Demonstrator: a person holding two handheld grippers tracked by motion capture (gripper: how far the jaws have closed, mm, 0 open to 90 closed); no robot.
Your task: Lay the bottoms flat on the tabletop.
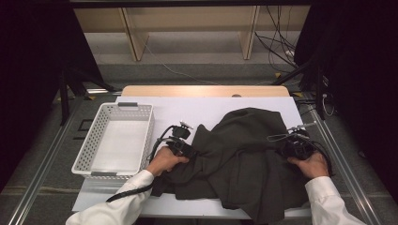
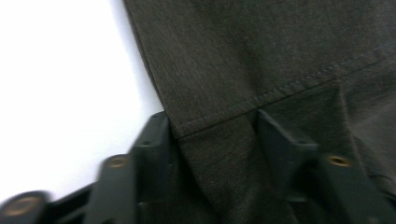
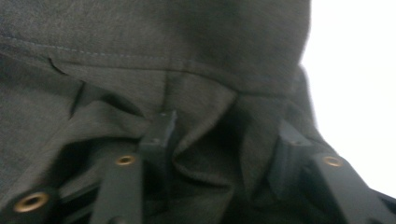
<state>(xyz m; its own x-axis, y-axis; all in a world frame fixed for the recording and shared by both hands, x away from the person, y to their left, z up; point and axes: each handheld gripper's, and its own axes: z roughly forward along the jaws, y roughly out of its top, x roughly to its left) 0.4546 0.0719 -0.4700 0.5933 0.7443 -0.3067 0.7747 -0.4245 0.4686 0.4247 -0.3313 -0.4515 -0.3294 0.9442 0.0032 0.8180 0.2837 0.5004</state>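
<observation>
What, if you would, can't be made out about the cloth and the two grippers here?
- High view: the left gripper's jaws and the right gripper's jaws are hidden by folds of the cloth.
- High view: the cloth's near hem is cut off by the bottom edge.
- Both gripper views: blurred, so whether the pads press the cloth between them is unclear.
- High view: the basket's near inner wall is hidden by its rim.

The dark garment [image 1: 244,159] hides the table beneath it, and its lower hem runs past the picture's bottom edge. Folds bunched between the right gripper [image 3: 224,140] fingers [image 3: 159,135] are blurred, so contact there is unclear.
</observation>
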